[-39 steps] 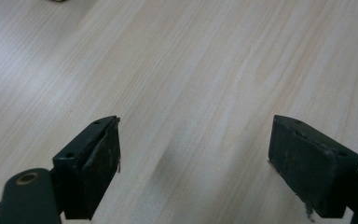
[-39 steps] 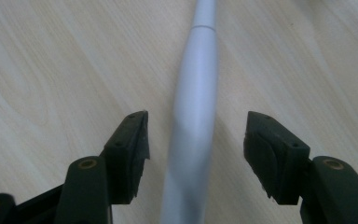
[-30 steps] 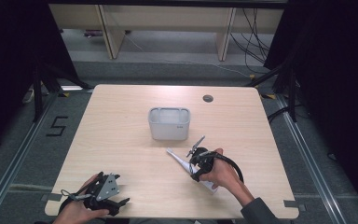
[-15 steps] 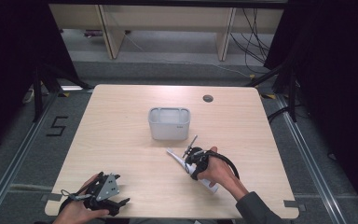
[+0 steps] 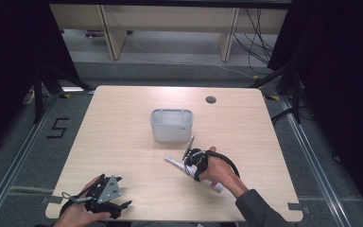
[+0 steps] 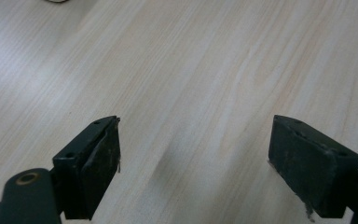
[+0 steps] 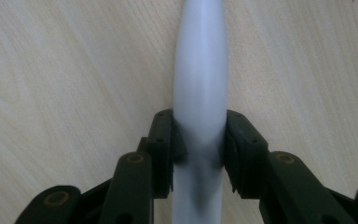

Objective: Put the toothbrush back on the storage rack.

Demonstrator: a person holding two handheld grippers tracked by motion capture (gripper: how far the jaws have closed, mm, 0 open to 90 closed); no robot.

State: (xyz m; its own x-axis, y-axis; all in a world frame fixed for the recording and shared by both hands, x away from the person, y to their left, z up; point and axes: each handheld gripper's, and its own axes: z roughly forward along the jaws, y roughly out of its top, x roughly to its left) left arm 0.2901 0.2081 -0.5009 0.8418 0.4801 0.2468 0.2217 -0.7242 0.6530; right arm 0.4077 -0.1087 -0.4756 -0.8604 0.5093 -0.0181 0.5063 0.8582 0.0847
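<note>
**Two grippers along the near edge of the table, one closed on a white rod**

Far left first, at the near left corner of the table (image 5: 123, 118): left gripper (image 5: 116, 201) in a hand (image 5: 78, 215). Sat low over the wood, just inside the near edge. Stood released, the jaws spread wide. From the left gripper view (image 6: 196, 154), gripped nothing, with bare pale woodgrain between the two black pads and beyond them.

Next, near the middle of the table: grey bin (image 5: 171, 124). Stood upright, open at the top, well apart from all four edges. Kept clear of both grippers.

Right of that and nearer the near edge: white rod (image 5: 175, 163). Lay flat on the wood, slanted, one end pointing toward the bin's near side and the other tucked under the right hand (image 5: 222, 172). Did not touch the bin.

Over the rod: right gripper (image 5: 191, 161). Had just been closing, with the rod between the jaws. From the right gripper view (image 7: 200, 140), clasped the white rod (image 7: 200, 70) from both sides, pads (image 7: 235, 140) pressed against it, the rest running away up the woodgrain. Trailed a black cable (image 5: 231, 163) in a loop around the hand.

Last, toward the far right corner: round hole (image 5: 211, 100) in the tabletop, close to the far edge.
</note>
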